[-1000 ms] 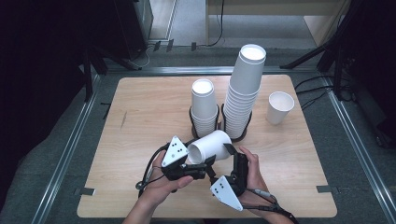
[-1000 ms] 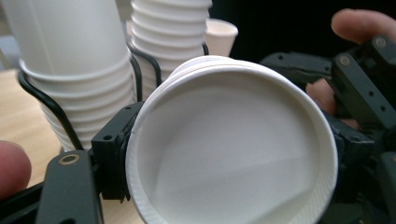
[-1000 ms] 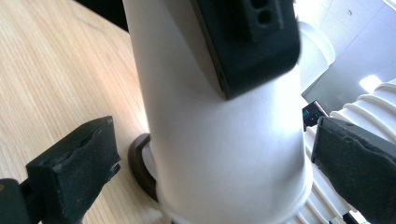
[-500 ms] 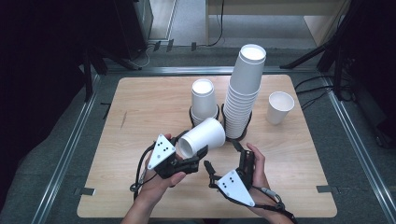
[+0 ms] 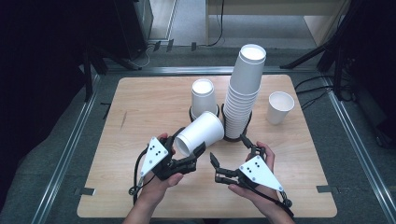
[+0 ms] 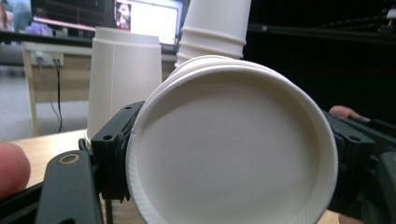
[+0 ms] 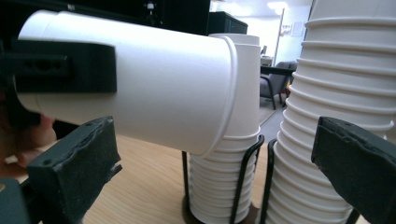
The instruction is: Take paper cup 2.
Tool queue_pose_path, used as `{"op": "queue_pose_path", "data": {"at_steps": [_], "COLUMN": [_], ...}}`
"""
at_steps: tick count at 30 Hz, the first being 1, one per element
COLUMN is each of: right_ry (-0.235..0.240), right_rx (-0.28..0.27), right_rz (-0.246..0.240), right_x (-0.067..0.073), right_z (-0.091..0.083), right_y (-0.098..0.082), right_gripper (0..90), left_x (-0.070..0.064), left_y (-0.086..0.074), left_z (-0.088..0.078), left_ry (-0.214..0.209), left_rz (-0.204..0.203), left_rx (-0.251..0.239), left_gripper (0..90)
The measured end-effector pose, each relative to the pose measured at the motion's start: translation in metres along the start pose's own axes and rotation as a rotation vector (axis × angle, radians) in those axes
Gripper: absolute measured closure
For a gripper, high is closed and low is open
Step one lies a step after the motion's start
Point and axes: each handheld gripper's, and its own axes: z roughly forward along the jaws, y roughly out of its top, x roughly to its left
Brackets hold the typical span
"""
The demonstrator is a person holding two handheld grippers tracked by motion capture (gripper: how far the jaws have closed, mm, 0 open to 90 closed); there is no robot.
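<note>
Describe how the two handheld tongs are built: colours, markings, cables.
Both the left tongs and the right tongs are black, each topped by a grey three-cornered plate with small dark dots. The jaws end in blocky black pads. A black cable trails from each. No sleeves are visible.

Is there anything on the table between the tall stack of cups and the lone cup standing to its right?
Nothing: the high view shows bare table between tall stack and lone cup.

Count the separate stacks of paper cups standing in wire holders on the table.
2. The short stack stands left, in its wire holder; the tall stack stands right beside it. Apart from these, a single cup stands farther right, and another cup is held in the left gripper.
</note>
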Motion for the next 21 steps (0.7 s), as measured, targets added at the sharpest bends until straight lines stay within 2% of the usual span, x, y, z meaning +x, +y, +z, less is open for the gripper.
{"op": "queue_pose_path", "data": {"at_steps": [2,6,12,15,20,21], "right_ry": [0.005,0.028,0.038,0.047,0.085,0.090], "right_rx": [-0.007,-0.006,-0.004,0.001,0.008,0.011], "right_rz": [0.058,0.190,0.305,0.378,0.550,0.596], "right_x": [-0.002,-0.005,-0.005,-0.005,-0.007,-0.009], "right_z": [-0.001,-0.002,-0.002,-0.002,-0.002,-0.002], "right_y": [0.003,0.007,0.010,0.011,0.012,0.012], "right_gripper": [0.8,0.8,0.0,0.0,0.0,0.0], "left_x": [0.000,0.001,-0.003,-0.005,-0.006,-0.007], "left_y": [-0.001,-0.004,-0.008,-0.010,-0.014,-0.015], "left_z": [0.000,0.000,0.000,0.001,0.003,0.003], "left_ry": [0.010,0.025,0.029,0.025,0.024,0.018], "left_rz": [0.005,-0.002,0.020,0.023,0.032,0.035], "left_rx": [-0.024,-0.035,-0.073,-0.088,-0.098,-0.101], "left_gripper": [22.0,22.0,22.0,22.0,22.0,22.0]}}
